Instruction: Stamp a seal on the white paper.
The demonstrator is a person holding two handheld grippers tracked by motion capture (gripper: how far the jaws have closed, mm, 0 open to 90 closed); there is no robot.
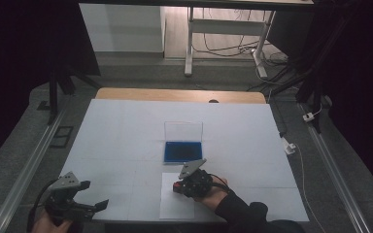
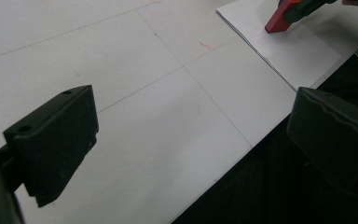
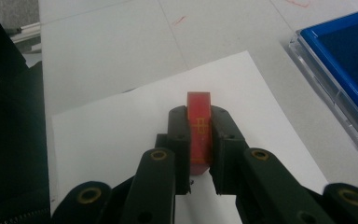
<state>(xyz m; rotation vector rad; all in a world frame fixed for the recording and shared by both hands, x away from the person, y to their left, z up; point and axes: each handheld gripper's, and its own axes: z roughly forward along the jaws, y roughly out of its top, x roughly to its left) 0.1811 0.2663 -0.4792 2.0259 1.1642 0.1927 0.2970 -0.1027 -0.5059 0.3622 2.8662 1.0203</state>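
- The right claw [image 3: 199, 140] is clamped on a small red block [image 3: 199, 122], holding it down on a white paper sheet [image 1: 171, 204] at the desk's [image 1: 126, 131] near edge
- The left claw [image 1: 90, 196] hangs wide apart, holding nothing, over the near left corner
- An open blue case [image 1: 182, 150] lies just beyond the sheet

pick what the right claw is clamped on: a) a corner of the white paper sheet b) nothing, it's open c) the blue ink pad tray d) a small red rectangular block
d: in the right gripper view the right claw has its jaws closed on both sides of the small red rectangular block, above the white paper sheet, with the blue ink pad tray lying apart.
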